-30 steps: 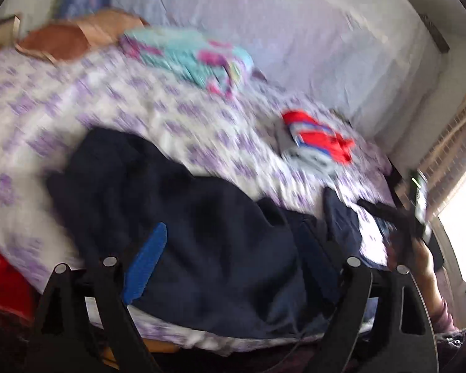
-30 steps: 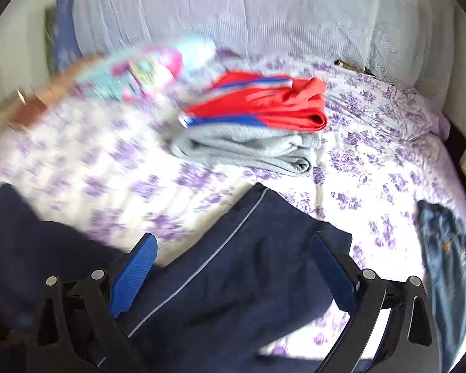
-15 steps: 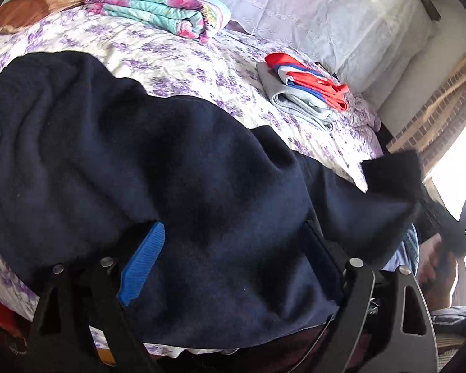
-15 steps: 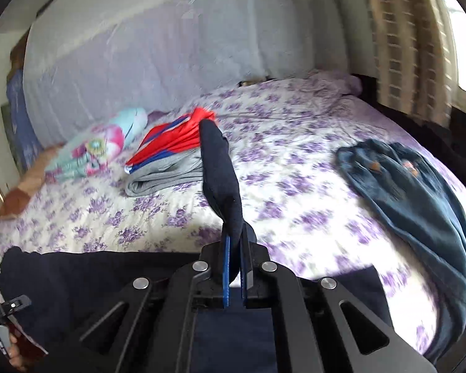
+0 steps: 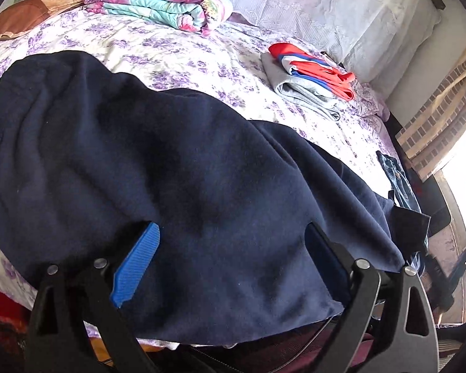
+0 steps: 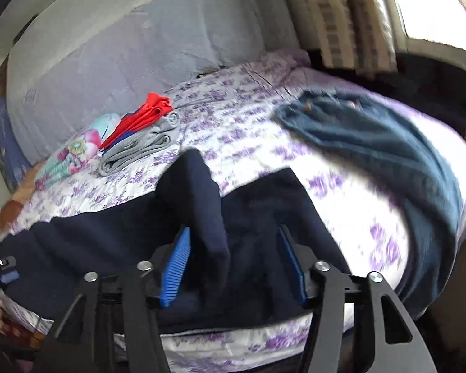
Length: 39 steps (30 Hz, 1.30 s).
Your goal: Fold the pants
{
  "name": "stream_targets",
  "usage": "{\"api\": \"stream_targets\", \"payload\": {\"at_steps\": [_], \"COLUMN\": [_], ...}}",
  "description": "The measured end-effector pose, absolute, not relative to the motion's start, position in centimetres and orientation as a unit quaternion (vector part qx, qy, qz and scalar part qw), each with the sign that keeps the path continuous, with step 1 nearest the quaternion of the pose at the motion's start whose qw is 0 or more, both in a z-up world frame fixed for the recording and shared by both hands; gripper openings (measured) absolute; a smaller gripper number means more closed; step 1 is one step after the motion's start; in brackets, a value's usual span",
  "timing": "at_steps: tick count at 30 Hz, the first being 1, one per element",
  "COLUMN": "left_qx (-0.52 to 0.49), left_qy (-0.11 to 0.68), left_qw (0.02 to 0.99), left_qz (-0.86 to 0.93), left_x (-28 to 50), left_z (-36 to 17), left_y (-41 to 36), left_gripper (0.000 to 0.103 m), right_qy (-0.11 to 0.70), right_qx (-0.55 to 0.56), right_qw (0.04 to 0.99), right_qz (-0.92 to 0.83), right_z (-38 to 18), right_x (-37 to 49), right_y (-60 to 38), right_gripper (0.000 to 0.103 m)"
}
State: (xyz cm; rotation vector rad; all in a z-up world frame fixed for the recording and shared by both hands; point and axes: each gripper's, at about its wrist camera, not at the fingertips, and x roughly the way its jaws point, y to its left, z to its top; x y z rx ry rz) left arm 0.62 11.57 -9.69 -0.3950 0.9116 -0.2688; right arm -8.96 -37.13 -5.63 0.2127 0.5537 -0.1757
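Observation:
Navy pants [image 5: 202, 171] lie spread across the near side of the floral bed sheet [image 5: 177, 52]. My left gripper [image 5: 230, 264] hovers over their near edge, jaws wide and still opening; the cloth lies under the blue pads [image 5: 136, 267] and is not pinched. In the right wrist view the pants [image 6: 108, 242] run leftward, and a raised fold of one leg [image 6: 202, 205] stands between the jaws of my right gripper [image 6: 234, 264]. Those jaws are opening and the pads do not press on the fold. The left gripper [image 6: 3, 270] shows at the far left edge there.
A folded red, blue and grey clothes stack [image 5: 310, 74] [image 6: 139, 136] and a folded floral blanket [image 5: 158, 3] lie farther back. Blue jeans [image 6: 382, 143] lie crumpled at the bed's right. A cloth-covered headboard [image 6: 124, 46] is behind; a curtain [image 6: 341, 15] hangs at the right.
My right gripper, shut on the pant leg half a second ago, has opened and let the fold go after carrying it across. The left gripper sank closer to the pants.

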Motion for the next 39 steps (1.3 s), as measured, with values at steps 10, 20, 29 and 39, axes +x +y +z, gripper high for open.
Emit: {"api": "stream_targets", "payload": {"at_steps": [10,20,29,39], "left_qx": [-0.192,-0.169,-0.102,-0.054], "left_qy": [0.444,0.456,0.477,0.392], "left_qw": [0.867,0.865,0.867,0.913], "left_qz": [-0.121,-0.125,-0.101,-0.101], "left_x": [0.9,0.5,-1.8,-0.1], "left_z": [-9.6,-9.2,-9.2,-5.0], "left_y": [11.3,11.2,11.8,9.7], "left_gripper": [0.095,0.095,0.079,0.098], "right_qy": [0.257,0.315,0.253,0.394], "right_qx": [0.094,0.134,0.058,0.132], "right_qw": [0.953,0.926,0.932,0.87], "right_qz": [-0.132,-0.16,-0.253,0.266], "right_z": [-2.9,-9.2,-5.2,0.8], "right_x": [-7.7,-10.5,-11.9,5.7], "right_y": [-39.2,-41.2,-41.3,-24.4], "right_gripper": [0.011,0.014,0.044,0.075]}}
